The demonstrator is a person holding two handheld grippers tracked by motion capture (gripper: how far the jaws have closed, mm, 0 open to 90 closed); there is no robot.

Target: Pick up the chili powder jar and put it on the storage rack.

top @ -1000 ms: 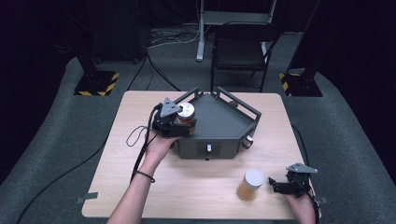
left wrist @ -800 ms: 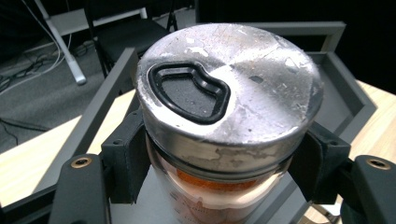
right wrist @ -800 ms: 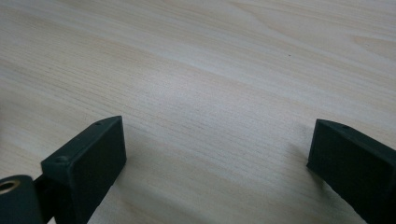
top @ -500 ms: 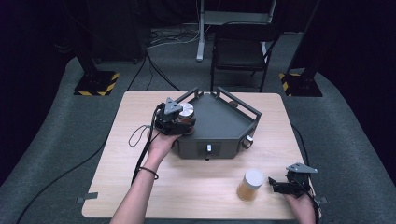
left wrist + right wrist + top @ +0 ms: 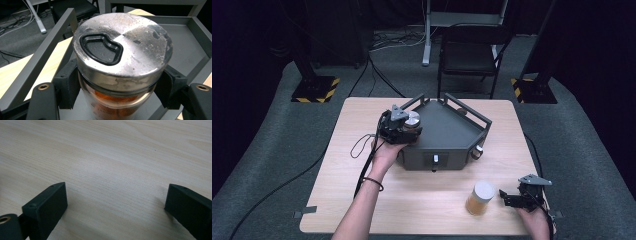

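1. Resting at the near right corner of the pale wooden table (image 5: 362, 200), the right gripper (image 5: 515, 198) lies idle with its jaws wide apart and nothing between them; bare wood shows between its pads (image 5: 47, 205) in the right gripper view.
2. Just left of it stands a second jar (image 5: 480, 198), a round one with amber contents and a pale lid, upright and untouched, probably waiting its turn.
3. Farther back, at the table's middle, sits one dark grey, five-sided metal tray (image 5: 452, 135) with raised rail edges.
4. At the tray's far left corner, the left gripper (image 5: 404, 131) is clamped on a glass jar with orange contents and a worn silver metal lid (image 5: 120, 45); the pads grip the glass just under the lid, which keeps the jar upright and steady while it is over the tray floor. Whether it already stands on that floor I cannot tell.
5. Counted: two jars, two grippers, one tray, one table.
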